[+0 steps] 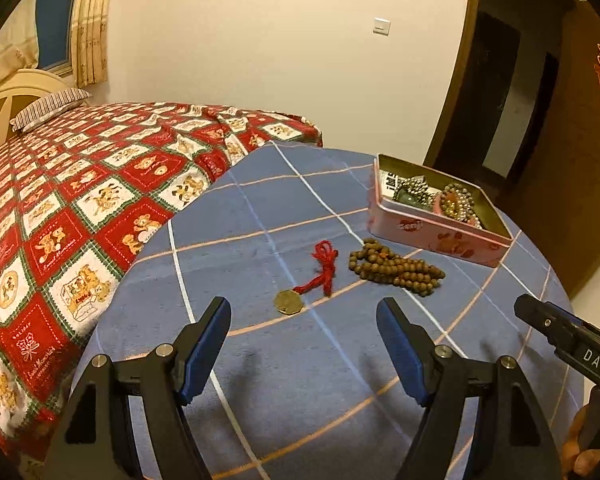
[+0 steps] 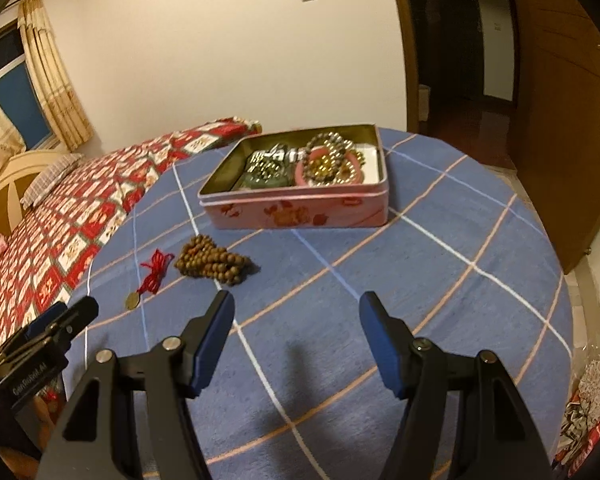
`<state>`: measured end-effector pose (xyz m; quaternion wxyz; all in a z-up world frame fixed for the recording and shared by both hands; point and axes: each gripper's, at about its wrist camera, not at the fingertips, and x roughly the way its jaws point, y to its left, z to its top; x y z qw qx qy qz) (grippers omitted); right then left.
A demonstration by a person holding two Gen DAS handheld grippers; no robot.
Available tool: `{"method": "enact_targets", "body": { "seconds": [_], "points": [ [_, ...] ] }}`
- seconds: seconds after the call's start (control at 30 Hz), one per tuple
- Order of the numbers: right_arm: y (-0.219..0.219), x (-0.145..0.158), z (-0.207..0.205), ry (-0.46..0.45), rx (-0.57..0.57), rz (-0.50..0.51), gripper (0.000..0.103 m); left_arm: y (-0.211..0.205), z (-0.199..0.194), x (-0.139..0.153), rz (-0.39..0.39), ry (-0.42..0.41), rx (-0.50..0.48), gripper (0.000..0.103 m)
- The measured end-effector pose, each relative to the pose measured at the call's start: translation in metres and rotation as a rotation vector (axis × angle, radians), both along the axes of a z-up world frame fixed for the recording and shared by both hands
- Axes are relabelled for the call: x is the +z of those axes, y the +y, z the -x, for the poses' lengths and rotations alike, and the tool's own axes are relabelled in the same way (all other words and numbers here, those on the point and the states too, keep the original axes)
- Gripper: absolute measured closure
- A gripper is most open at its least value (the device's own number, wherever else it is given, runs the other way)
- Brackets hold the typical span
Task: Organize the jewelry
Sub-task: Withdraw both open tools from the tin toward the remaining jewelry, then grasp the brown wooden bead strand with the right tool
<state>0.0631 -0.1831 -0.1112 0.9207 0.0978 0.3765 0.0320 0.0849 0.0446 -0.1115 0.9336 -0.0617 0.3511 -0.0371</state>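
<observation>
Pendant: gold-coloured, many-sided flat metal medallion on a red braided cord [image 1: 286, 303] lies on the cloth just left of the beads, nearest the left tool; judged light, with a thin disc that sits flush and would be hard to pinch, so the bunched red cord looks the better place to take hold.
Beads: long strand of round brown wooden beads [image 1: 396, 267], heaped in several loops between the pendant and the tin; judged light but limp and prone to trail or slip, so a grip across the thick middle of the heap should gather most loops.
Tin: open pink rectangular metal tin with red printed figures [image 2: 296, 212] stands beyond the beads, stiff-walled and already holding shiny beaded bracelets and a pink bangle; it is the likely destination.
Left tool: left gripper [image 1: 303, 350] hangs above the cloth short of the pendant, blue-padded jaws spread with nothing between them.
Right tool: right gripper [image 2: 297, 344] hangs above bare cloth in front of the tin, jaws likewise spread and empty.
Surface: round table under a soft blue cloth crossed by white and orange lines [image 2: 440, 280]; its nap may snag thin cord.
Room: bed with a red-and-white bear-print quilt [image 1: 80, 208] at left, cream wall, brown wooden door at right.
</observation>
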Motion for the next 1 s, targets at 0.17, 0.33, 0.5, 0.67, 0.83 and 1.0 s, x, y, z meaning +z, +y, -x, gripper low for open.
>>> {"method": "enact_targets", "body": {
  "seconds": [0.17, 0.33, 0.5, 0.67, 0.83, 1.0],
  "points": [
    [0.006, -0.001, -0.004, 0.002, 0.025, 0.008, 0.034, -0.002, -0.009, -0.004, -0.013, 0.005, -0.022, 0.031],
    [0.014, 0.004, -0.011, -0.017, 0.058, 0.038, 0.034, -0.002, -0.02, -0.005, -0.002, 0.014, -0.042, 0.035],
    [0.029, -0.004, -0.032, 0.0, 0.123, 0.068, 0.034, -0.002, -0.031, -0.014, -0.025, 0.061, -0.063, 0.035],
    [0.045, -0.018, -0.066, 0.051, 0.223, 0.092, 0.034, 0.009, -0.035, -0.013, -0.016, 0.08, -0.066, 0.035],
    [0.057, -0.026, -0.089, 0.08, 0.278, 0.103, 0.034, 0.007, -0.044, -0.015, -0.045, 0.099, -0.101, 0.035],
    [0.077, -0.038, -0.106, 0.119, 0.35, 0.127, 0.035, 0.001, -0.048, -0.018, -0.078, 0.114, -0.128, 0.035]
  ]
}}
